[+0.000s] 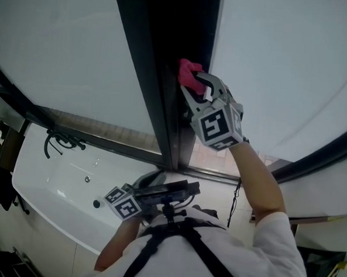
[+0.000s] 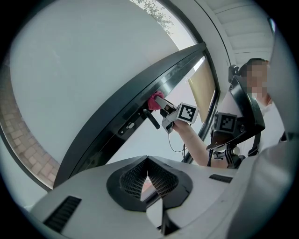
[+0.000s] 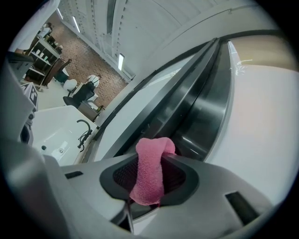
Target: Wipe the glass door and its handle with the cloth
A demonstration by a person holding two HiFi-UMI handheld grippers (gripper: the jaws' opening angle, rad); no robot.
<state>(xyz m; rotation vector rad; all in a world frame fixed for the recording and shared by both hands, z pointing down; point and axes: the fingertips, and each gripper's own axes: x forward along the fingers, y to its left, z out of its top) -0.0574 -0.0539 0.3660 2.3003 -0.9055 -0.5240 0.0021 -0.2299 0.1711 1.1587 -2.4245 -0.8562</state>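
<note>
Pink terry cloth (image 3: 150, 173) clamped in right gripper (image 1: 195, 85), wiping at dark door frame (image 1: 163, 76); left gripper (image 2: 147, 175) closed, empty. Next, probably: black lever handle (image 2: 152, 119).

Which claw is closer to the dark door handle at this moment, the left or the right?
Right. The right claw, shut on the pink cloth, is at the dark frame close beside the handle. The left claw is held low by the person's chest, far from it.
</note>
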